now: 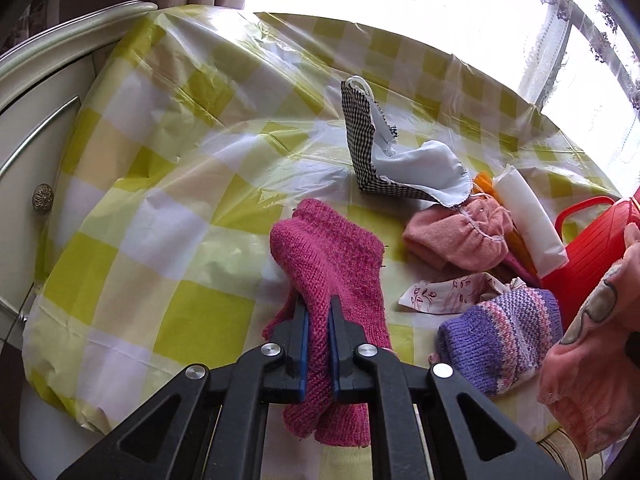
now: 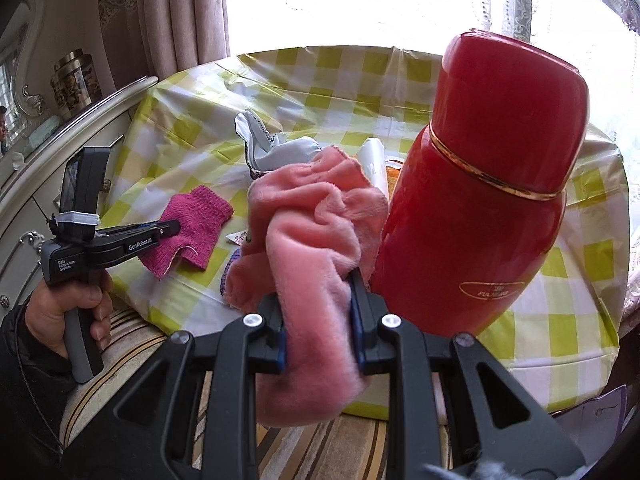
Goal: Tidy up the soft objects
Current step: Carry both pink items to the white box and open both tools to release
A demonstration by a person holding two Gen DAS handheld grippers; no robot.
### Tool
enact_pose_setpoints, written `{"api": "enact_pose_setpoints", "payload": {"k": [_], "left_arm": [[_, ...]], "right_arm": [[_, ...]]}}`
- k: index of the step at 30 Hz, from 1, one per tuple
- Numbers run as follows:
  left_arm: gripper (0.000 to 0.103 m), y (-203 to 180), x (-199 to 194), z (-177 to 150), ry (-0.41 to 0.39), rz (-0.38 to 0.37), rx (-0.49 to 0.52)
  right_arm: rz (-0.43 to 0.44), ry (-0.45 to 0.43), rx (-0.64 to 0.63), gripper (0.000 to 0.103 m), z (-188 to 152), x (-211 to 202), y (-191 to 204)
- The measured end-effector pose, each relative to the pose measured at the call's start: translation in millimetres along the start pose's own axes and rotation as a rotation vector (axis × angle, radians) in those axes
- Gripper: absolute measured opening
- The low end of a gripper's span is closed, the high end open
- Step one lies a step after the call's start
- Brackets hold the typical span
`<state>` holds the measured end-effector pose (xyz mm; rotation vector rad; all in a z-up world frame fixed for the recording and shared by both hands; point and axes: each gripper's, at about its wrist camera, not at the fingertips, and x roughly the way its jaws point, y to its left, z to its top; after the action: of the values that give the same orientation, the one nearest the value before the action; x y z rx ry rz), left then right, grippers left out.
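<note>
Magenta knit sock (image 1: pixel 332 276) clamped in left gripper (image 1: pixel 318 320), pink fleece cloth (image 2: pixel 316 248) (bunched) in right gripper (image 2: pixel 318 312)

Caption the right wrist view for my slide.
Right gripper clamps a pink fleece cloth beside a red thermos.

The left half of the desk (image 1: pixel 132 184) lies bare, open for a pass. On the right, a heap of soft things (image 1: pixel 476 240) crowds the surface, and a tall red flask (image 2: pixel 488 184) stands just beside the right gripper (image 2: pixel 320 320), blocking that side.
</note>
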<state>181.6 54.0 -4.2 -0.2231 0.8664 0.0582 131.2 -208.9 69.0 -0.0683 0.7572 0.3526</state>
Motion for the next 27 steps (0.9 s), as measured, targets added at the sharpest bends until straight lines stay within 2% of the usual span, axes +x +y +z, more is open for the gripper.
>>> {"api": "enact_pose_setpoints", "payload": {"k": [15, 19, 22, 24, 25, 26, 27], "left_arm": [[0.008, -10, -53, -28, -0.018, -0.107, -0.011], [0.008, -13, -49, -36, 0.055, -0.162, -0.043], [0.011, -11, -39, -45, 0.142, -0.162, -0.073], [0.017, -7, -32, -48, 0.174, -0.133, -0.092], [0.030, -5, -29, -49, 0.187, -0.112, -0.099], [0.051, -5, -26, -49, 0.199, -0.087, -0.100], [0.061, -5, -24, -49, 0.204, -0.075, -0.092]], "right_arm": [[-0.009, -0.007, 0.014, 0.027, -15, -26, -8], [-0.013, -0.009, 0.016, 0.027, -20, -34, -11], [-0.021, -0.013, 0.022, 0.027, -23, -42, -16], [-0.028, -0.013, 0.030, 0.027, -25, -46, -21], [-0.032, -0.013, 0.032, 0.027, -25, -47, -23], [-0.035, -0.012, 0.035, 0.027, -27, -49, -25], [-0.037, -0.010, 0.038, 0.027, -28, -51, -28]]}}
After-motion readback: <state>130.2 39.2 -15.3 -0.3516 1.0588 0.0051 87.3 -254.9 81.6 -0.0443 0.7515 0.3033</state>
